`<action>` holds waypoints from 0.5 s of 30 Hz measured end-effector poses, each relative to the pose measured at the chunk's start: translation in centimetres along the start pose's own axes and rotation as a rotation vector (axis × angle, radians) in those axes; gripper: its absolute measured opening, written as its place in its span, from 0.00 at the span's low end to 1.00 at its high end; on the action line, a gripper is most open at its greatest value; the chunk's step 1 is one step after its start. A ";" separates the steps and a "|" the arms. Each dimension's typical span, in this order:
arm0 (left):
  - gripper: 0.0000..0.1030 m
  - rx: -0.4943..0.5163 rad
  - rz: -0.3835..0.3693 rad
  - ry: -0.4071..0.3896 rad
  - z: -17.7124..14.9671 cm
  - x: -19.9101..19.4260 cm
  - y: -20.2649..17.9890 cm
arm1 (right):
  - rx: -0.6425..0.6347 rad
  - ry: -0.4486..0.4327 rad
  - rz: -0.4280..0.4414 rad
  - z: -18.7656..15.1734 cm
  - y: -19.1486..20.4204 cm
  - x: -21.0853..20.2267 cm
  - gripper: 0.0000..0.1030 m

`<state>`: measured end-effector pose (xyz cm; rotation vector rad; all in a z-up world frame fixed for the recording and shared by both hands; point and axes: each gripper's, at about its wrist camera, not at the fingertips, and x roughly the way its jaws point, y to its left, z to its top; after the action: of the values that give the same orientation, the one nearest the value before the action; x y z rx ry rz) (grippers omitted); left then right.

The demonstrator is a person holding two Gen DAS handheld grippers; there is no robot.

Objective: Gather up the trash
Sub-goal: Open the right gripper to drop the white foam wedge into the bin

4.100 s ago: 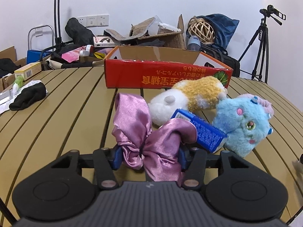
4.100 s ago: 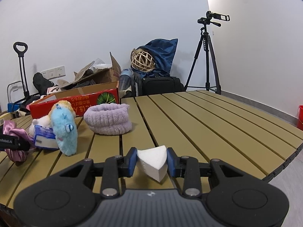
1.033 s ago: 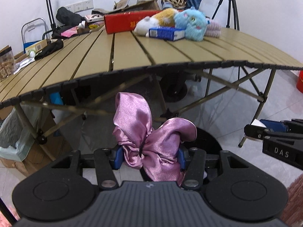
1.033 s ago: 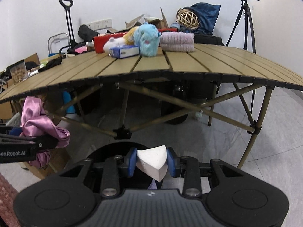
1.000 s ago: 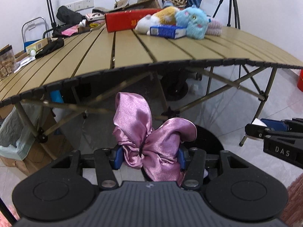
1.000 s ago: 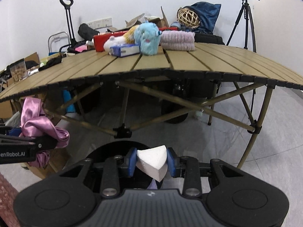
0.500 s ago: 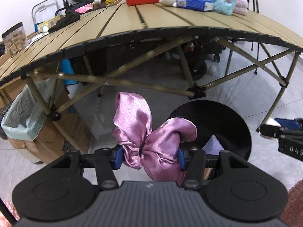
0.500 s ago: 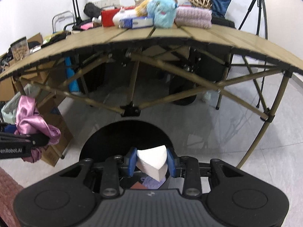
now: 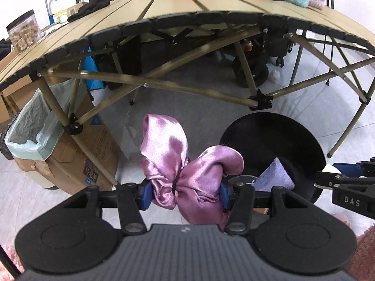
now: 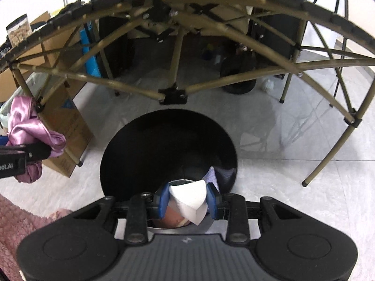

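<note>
The right gripper [image 10: 187,200] has its jaws clenched on a white wedge of foam [image 10: 188,199], and directly beyond and below those jaws opens the round black bin [image 10: 168,140], its mouth filling the middle of the right wrist view; something lilac [image 10: 214,174] already lies inside it, just past the right jaw. The wedge therefore seems to hang over the near rim of the bin, so a release here would probably drop it in, though a little more reach forward would be safer. The left gripper [image 9: 185,193] has its jaws grasping a crumpled pink satin scrunchie [image 9: 185,166], squeezed at its waist with its lobes fanning up and forward. For this hand the bin [image 9: 269,138] lies ahead and off to the right of the jaws, not under them; below the scrunchie is grey floor [image 9: 206,114]. The right hand is thus the nearer to the bin, and the left would need to shift rightward before letting go. The folding surface [image 9: 178,2] stands above and beyond both.
</note>
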<state>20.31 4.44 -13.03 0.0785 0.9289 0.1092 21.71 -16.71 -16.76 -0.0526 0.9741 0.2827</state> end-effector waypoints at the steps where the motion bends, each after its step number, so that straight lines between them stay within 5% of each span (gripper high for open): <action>1: 0.52 -0.003 0.001 0.007 0.0 0.2 0.1 | -0.003 0.010 0.003 0.1 0.2 0.3 0.32; 15: 0.52 -0.031 0.020 0.060 0.0 1.6 1.2 | -0.029 0.084 0.031 2.0 2.7 4.0 0.32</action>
<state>21.14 5.81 -14.15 0.0557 0.9857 0.1451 24.73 -12.93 -18.65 -0.0763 1.0548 0.3247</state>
